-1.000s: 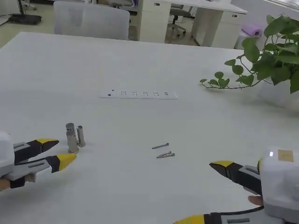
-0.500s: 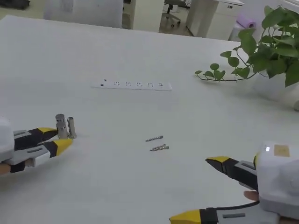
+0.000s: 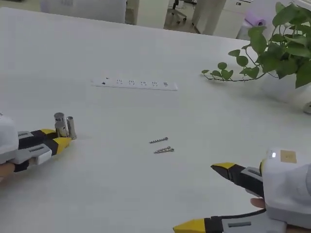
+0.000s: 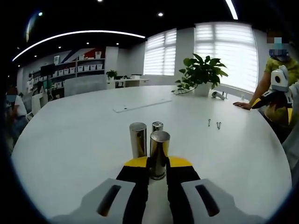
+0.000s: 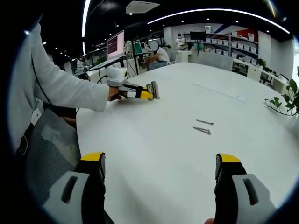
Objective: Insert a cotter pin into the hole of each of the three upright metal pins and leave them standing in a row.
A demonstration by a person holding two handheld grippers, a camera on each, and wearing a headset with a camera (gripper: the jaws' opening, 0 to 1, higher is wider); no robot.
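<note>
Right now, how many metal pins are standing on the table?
3, clustered together. Front pin stands between the jaws of the left tongs; second pin just behind it to the left in the left gripper view; third pin farthest back. None seem hidden.

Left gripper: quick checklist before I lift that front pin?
1. Front pin between the left gripper jaws: ok.
2. Firm clamp on it: cannot tell.
3. Front pin upright, other two pins upright close behind it: ok.
4. Right gripper open and holding nothing: ok.
5. Three cotter pins loose on the table: two seen, the third cannot tell.
</note>
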